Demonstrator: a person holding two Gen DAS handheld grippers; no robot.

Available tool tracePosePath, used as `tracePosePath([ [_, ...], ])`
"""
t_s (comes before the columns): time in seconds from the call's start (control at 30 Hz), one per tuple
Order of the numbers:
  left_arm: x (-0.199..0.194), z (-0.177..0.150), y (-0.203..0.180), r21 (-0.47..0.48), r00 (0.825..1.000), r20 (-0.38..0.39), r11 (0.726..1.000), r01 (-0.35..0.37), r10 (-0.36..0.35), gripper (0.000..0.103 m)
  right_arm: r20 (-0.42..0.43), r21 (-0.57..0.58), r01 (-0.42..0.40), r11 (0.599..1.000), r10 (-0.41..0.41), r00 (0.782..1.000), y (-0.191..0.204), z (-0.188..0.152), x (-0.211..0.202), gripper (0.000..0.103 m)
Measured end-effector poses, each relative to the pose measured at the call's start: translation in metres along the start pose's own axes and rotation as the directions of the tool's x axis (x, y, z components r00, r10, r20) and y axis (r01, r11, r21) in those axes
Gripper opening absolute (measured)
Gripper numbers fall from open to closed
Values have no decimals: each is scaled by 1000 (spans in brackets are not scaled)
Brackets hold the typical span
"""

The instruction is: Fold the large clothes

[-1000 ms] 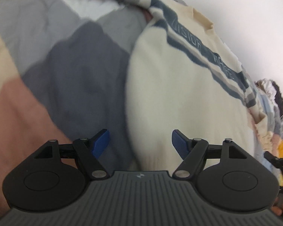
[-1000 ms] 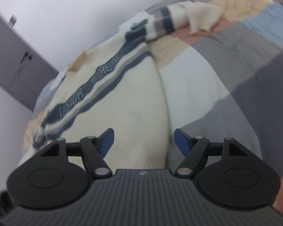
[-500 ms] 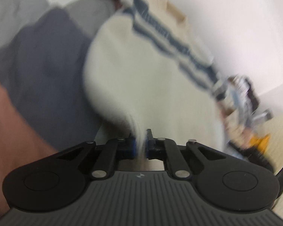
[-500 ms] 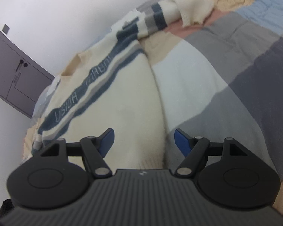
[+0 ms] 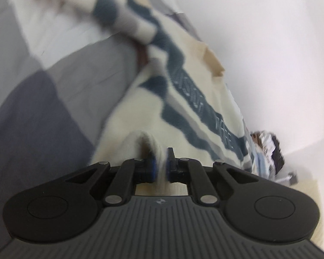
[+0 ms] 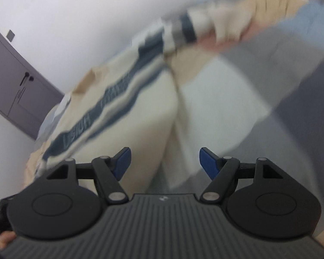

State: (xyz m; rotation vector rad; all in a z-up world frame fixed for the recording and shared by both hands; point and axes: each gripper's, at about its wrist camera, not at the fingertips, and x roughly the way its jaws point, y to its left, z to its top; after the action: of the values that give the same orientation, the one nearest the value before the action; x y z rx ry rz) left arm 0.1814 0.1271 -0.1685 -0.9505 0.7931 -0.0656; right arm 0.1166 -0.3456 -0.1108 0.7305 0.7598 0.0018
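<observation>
The left gripper (image 5: 159, 166) has its jaws clamped together on a pinch of the cream sweater (image 5: 140, 112), a small tuft of the fuzzy hem bunched up between the blue pads; the fabric rises in a little ridge just ahead of the fingertips. The right gripper (image 6: 165, 161) stands with its jaws spread wide and nothing caught between them; beneath the gap lies the sweater's side edge, where it meets the patchwork quilt (image 6: 259, 99).

The sweater is spread out on the bed, over the quilt's grey, white and dark blue blocks; a band of dark blue and grey stripes with lettering (image 5: 196, 99) runs across its chest; one striped sleeve (image 6: 183, 30) stretches away toward the far side of the bed, badly blurred in both views. A tan collar edge (image 5: 213, 62) shows near the white wall (image 5: 270, 43). From the right wrist a grey cabinet (image 6: 17, 82) stands against that wall at the left; from the left wrist a heap of mixed clothes (image 5: 267, 151) lies beyond the sweater's far end.
</observation>
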Motion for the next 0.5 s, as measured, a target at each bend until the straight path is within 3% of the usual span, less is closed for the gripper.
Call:
tracePosePath([
  [0.13,4,2,6,-39,1000,-6,999,6,-6,10,-145,82,-105,991,116,983,-1,-9,26,72],
  [0.23,5,0,4,-27,1000,6,1000,-1,1,10,-159,-17,-138,990,133,978,17,-11,42,61],
  [0.3,4,-2,4,-12,1000,18,1000,-7,7,10,-161,-23,-188,982,181,970,26,-9,52,61],
  [0.4,1,-6,8,-14,1000,28,1000,-13,13,10,-187,30,-299,954,299,936,30,-7,64,62],
  [0.5,-2,-8,8,-12,999,40,1000,-13,14,10,-197,22,-294,955,293,936,34,-10,68,62],
])
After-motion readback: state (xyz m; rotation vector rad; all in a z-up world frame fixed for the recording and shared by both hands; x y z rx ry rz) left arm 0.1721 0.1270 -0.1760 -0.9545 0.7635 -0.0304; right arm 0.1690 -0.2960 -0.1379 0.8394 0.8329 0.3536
